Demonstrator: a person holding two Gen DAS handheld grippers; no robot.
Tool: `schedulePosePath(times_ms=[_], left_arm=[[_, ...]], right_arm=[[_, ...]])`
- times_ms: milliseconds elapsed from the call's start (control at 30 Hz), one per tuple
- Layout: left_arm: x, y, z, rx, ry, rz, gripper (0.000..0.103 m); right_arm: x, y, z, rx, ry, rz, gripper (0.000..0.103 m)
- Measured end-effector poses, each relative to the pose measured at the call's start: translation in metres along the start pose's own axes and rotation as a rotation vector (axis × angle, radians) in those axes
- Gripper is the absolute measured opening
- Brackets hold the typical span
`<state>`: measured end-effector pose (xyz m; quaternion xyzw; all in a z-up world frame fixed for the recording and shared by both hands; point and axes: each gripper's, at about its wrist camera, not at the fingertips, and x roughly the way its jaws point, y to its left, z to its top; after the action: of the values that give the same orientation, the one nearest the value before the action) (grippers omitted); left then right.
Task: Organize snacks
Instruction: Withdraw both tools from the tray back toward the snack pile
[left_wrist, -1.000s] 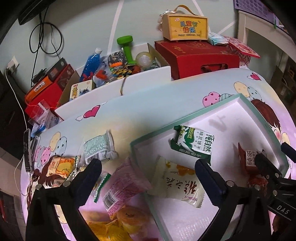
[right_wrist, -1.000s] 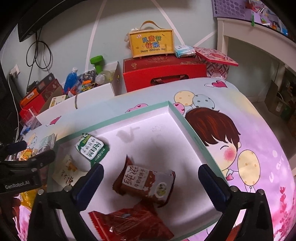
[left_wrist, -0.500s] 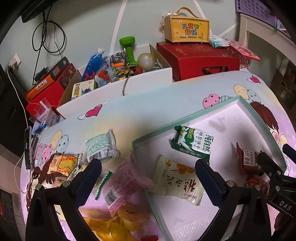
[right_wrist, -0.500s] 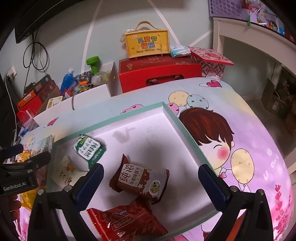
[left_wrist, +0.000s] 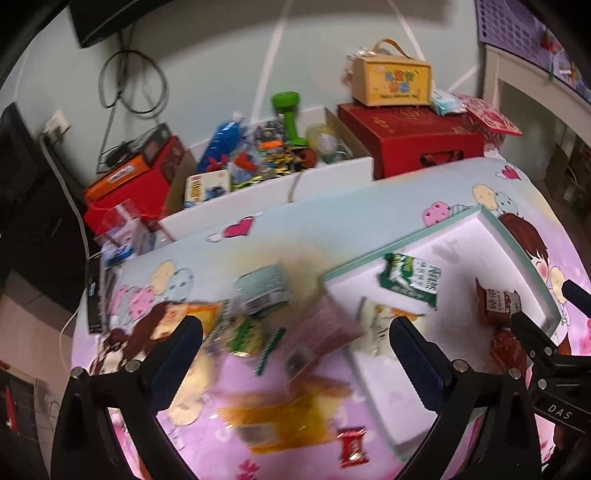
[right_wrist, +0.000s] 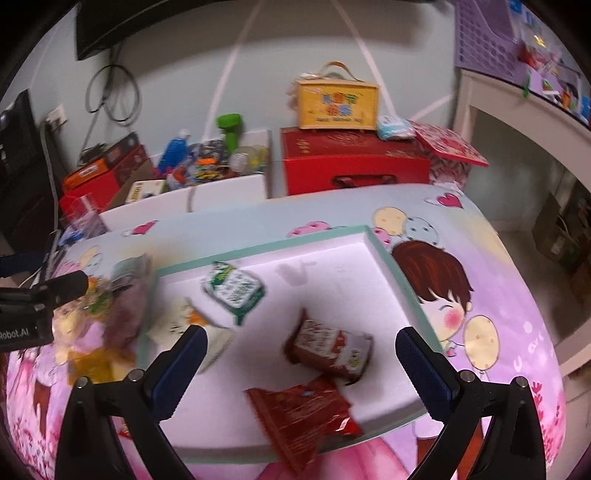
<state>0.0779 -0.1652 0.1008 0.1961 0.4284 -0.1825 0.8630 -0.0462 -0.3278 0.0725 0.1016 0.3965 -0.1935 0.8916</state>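
Observation:
A white tray with a teal rim (left_wrist: 517, 243) (right_wrist: 384, 251) lies on the cartoon tablecloth. In it are a green-white packet (left_wrist: 410, 278) (right_wrist: 234, 290), a cream packet (left_wrist: 384, 321) (right_wrist: 177, 325), a brown packet (right_wrist: 332, 345) (left_wrist: 496, 304) and a red packet (right_wrist: 303, 413). Loose snacks lie left of the tray: a pink packet (left_wrist: 325, 336), a grey-green packet (left_wrist: 262, 291), yellow packets (left_wrist: 284, 417) and a small red candy (left_wrist: 352, 448). My left gripper (left_wrist: 295, 354) is open and empty above the loose pile. My right gripper (right_wrist: 301, 358) is open and empty above the tray.
Behind the table stand a white box of toys with a green dumbbell (left_wrist: 288, 114), a red gift box (left_wrist: 413, 140) with a yellow case (left_wrist: 391, 79) on top, and red boxes (left_wrist: 129, 184) at the left. The table edge curves away on the right.
Both grippers have pulled back and risen, so more of the table shows. The left view has shifted toward the loose snack pile. Both stay open and empty. Nothing was picked up.

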Motion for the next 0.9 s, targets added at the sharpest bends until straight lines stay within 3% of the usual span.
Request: schedulePosePath(times_ms=[233, 467, 667, 900], left_arm=[[-0.011, 0.05, -0.035, -0.107, 0.022, 0.045, 0.101], [-0.006, 0.094, -0.08, -0.241, 0.074, 0.056, 0.101], [0.01, 0.112, -0.11, -0.336, 0.119, 0.035, 0.101], [0.024, 0.118, -0.122, -0.394, 0.132, -0.007, 0.101]], right_arm=[[-0.017, 0.037, -0.005, -0.04, -0.016, 0.109, 0.103], [-0.013, 0.069, -0.02, -0.046, 0.038, 0.194, 0.103], [0.0, 0.088, -0.035, -0.037, 0.111, 0.212, 0.103], [0.015, 0.105, -0.046, -0.039, 0.174, 0.196, 0.103]])
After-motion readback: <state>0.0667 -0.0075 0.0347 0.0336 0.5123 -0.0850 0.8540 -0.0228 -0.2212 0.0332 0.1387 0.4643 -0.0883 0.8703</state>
